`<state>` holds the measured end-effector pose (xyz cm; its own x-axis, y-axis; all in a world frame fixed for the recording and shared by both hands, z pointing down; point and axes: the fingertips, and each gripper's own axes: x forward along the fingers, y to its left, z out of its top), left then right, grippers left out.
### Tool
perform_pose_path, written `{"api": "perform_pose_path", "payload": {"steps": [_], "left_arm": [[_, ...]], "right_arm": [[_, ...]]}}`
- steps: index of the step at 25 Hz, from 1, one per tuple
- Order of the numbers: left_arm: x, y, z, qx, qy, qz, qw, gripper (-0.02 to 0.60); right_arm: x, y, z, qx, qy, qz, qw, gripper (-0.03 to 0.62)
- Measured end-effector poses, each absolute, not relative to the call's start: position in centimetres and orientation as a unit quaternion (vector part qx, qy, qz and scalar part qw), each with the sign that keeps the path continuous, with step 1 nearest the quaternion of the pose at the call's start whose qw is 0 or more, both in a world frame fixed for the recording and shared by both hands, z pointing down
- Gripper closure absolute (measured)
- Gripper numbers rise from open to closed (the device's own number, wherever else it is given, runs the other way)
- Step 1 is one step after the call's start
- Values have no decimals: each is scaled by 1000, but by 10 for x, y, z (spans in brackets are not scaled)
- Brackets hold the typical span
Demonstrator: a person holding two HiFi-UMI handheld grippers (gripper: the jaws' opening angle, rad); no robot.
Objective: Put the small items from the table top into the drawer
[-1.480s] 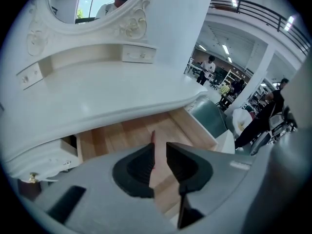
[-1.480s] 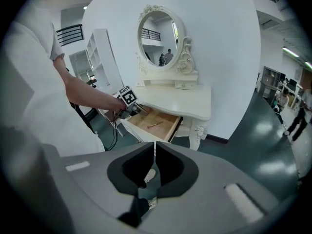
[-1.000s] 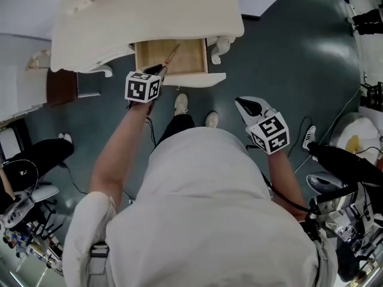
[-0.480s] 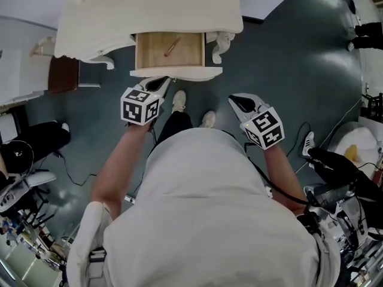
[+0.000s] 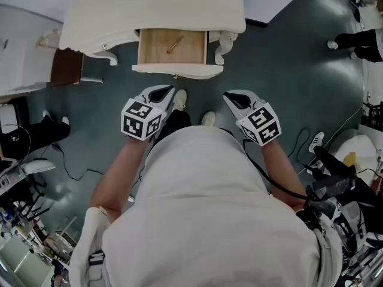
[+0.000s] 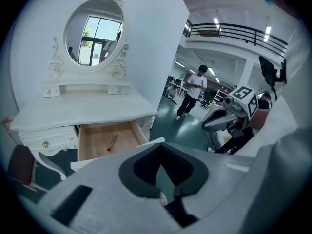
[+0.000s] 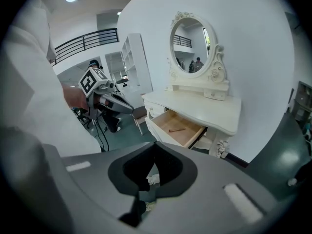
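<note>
The person stands a little apart from the white dressing table point(image 5: 227, 23) and holds both tools low, close to the body. The left gripper point(image 5: 160, 92) has its jaws closed together with nothing between them, and the right gripper point(image 5: 238, 99) is the same: closed and empty. I think they are held so because there is nothing to carry at this moment. The drawer point(image 5: 192, 51) is open towards the person, and one thin stick with a red end point(image 5: 175, 44) lies slanted on its wooden bottom. On the worktop point(image 5: 155, 8) I see no small item from here. To my judgement the putting-in is finished, and only closing the drawer may be left.
</note>
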<state>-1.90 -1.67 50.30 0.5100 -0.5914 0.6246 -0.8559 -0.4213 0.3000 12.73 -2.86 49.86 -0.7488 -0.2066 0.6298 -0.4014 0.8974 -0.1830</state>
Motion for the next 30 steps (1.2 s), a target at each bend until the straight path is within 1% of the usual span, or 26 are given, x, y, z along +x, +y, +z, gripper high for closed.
{"api": "perform_pose_path", "payload": {"steps": [7, 16, 30], "left_arm": [[-7, -6, 496, 825, -430, 225, 289, 580], [3, -1, 496, 832, -415, 227, 290, 580], [-6, -11, 488, 839, -403, 228, 285, 580]], "right_arm": [[121, -26, 497, 151, -925, 145, 316, 592], [117, -24, 495, 145, -926, 131, 323, 594], [103, -32, 487, 148, -923, 127, 332, 594]]}}
